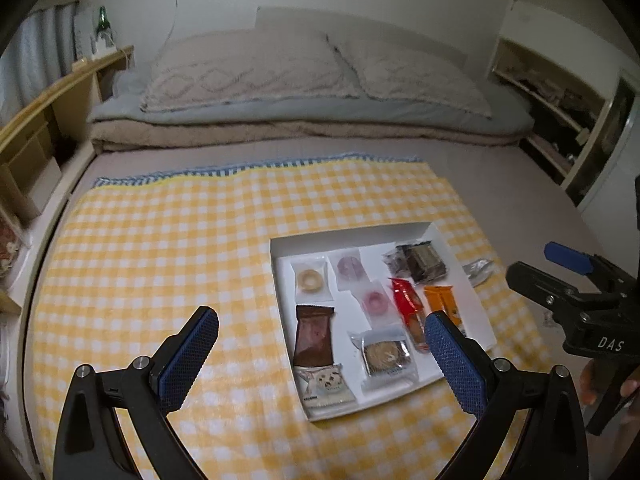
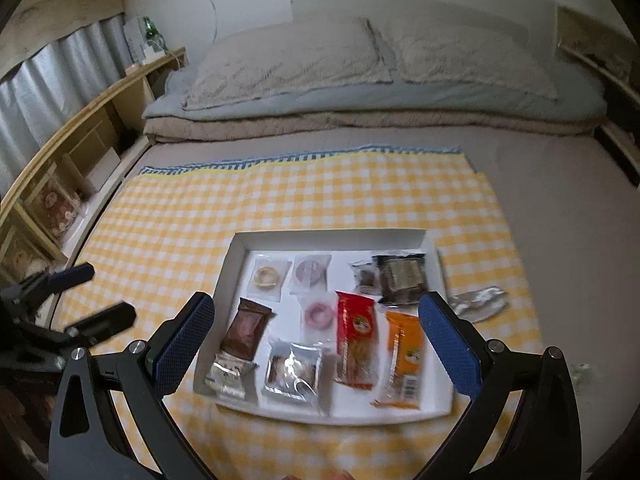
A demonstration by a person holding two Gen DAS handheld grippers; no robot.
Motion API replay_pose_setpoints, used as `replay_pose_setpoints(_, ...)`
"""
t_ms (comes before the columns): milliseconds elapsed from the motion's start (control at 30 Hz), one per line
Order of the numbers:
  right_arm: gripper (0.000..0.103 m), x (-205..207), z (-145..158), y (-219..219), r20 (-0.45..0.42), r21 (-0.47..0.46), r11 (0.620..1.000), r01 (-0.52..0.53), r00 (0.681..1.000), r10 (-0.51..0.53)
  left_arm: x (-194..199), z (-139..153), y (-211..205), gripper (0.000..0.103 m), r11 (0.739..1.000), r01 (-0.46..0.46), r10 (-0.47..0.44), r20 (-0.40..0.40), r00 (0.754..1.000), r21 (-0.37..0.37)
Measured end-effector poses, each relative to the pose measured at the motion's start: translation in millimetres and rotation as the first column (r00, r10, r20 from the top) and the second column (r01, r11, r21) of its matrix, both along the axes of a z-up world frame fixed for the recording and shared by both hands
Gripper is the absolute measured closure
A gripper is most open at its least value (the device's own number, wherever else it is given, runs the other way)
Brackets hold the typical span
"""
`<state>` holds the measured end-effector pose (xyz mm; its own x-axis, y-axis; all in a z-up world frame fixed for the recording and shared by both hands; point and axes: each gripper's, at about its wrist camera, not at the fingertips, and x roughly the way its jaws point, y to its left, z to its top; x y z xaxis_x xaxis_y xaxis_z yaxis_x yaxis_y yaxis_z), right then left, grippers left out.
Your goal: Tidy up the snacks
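Yellow checked cloth (image 2: 168, 220) on the bed carries a white cardboard tray (image 2: 434, 396) of wrapped snacks; one silver foil packet (image 2: 478, 300) lies outside at three o'clock. Both left gripper (image 1: 322, 354) and right gripper (image 2: 316, 338) hover released; collecting that stray likely comes next.

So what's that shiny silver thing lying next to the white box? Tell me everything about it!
The silver wrapper looks like crinkled foil or shiny plastic, bright with grey creases. It lies flat and crumpled on the yellow checked cloth, just outside the right wall of the white tray, alone while the other snacks sit inside. No print can be read, and whether it holds anything cannot be told. Neither gripper touches it; the right gripper hovers open over the tray.
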<state>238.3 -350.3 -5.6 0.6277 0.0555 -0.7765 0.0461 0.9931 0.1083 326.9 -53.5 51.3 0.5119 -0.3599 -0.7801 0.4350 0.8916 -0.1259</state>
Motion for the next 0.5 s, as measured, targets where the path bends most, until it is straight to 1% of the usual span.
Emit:
replay_pose_setpoints(100, 0.000, -26, 13, -2, 0.040, -0.009, 1.000, -0.002, 0.999, 0.003, -32, 18, 10, 0.000, 1.000, 0.001, 0.000, 0.059, 0.998, -0.010)
replay_pose_setpoints(167, 0.000, -45, 20, -2, 0.067, -0.016, 1.000, -0.003, 0.998, 0.004, -55, 28, 19, 0.000, 0.999, -0.021, 0.024, 0.109, 0.994, -0.028)
replay_pose_setpoints(333, 0.000, -82, 35, -3, 0.136, -0.003, 1.000, -0.008, 0.991, 0.008, -103, 42, 38, 0.000, 0.997, -0.047, 0.057, 0.156, 0.986, -0.068)
replay_pose_setpoints(400, 0.000, -100, 40, -3, 0.170, -0.009, 1.000, -0.004, 0.986, 0.006, -121, 43, 42, 0.000, 0.997, -0.045, 0.055, 0.180, 0.982, -0.061)
replay_pose_setpoints(500, 0.000, -119, 44, 0, 0.207, -0.043, 0.999, -0.001, 0.978, 0.010, -151, 43, 47, 0.000, 0.999, -0.046, 0.051, 0.229, 0.972, -0.028)
